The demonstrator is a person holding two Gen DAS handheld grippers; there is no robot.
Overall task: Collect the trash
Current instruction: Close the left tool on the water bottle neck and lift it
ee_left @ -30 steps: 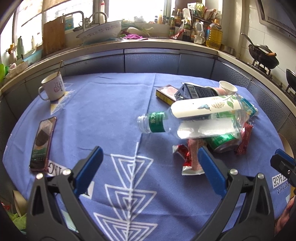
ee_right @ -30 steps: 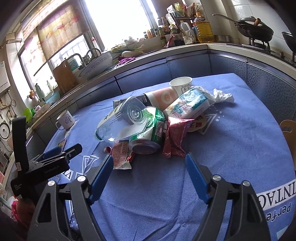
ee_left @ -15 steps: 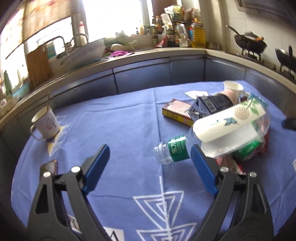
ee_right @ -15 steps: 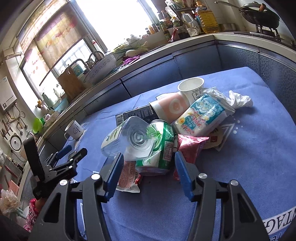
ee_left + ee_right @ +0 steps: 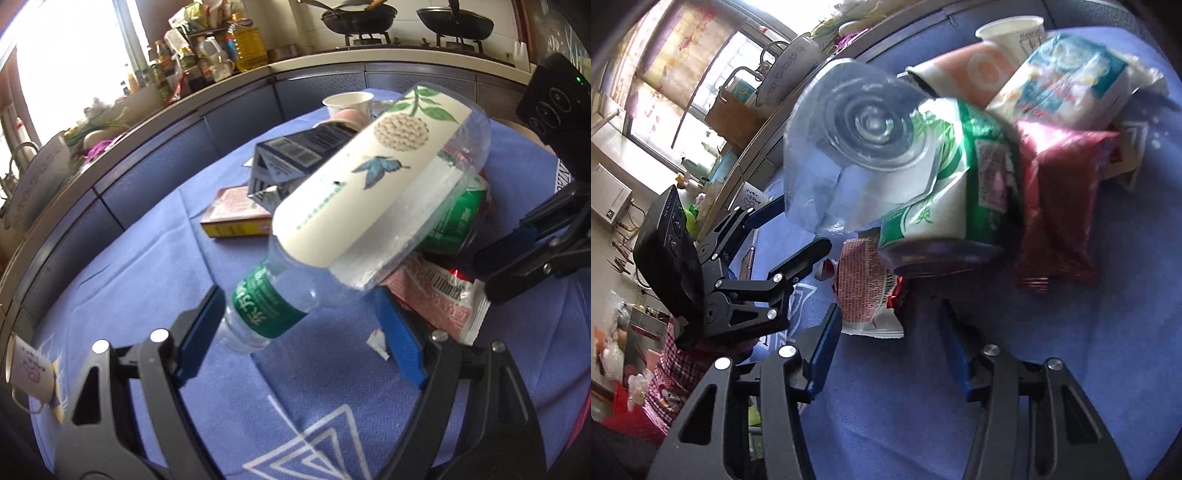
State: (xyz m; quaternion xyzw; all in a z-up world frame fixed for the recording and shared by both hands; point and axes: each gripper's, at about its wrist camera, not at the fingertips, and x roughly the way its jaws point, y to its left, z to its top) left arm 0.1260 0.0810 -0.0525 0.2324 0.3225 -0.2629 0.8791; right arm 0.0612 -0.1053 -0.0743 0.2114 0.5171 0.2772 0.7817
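Note:
A pile of trash lies on the blue tablecloth [image 5: 140, 266]. On top is a clear plastic bottle [image 5: 354, 210] with a white floral label and green neck band; its base shows in the right wrist view [image 5: 857, 136]. My left gripper [image 5: 299, 332] is open, its jaws either side of the bottle's neck, not touching. Under the bottle lie a green can [image 5: 945, 206], a red-and-white wrapper [image 5: 860, 291], a dark red packet [image 5: 1060, 206] and a white-teal packet [image 5: 1067, 77]. My right gripper [image 5: 890, 339] is open just in front of the can and wrapper.
A dark carton [image 5: 295, 158], a flat box [image 5: 236, 218], a pink cup [image 5: 975, 70] and a white paper cup [image 5: 347, 103] lie behind the pile. A mug [image 5: 29, 369] stands at the far left. Counters with pans and bottles ring the table.
Both grippers have moved in close to the pile. The left gripper now straddles the bottle's neck; the right one has closed in on the can and wrapper. Both stay open.

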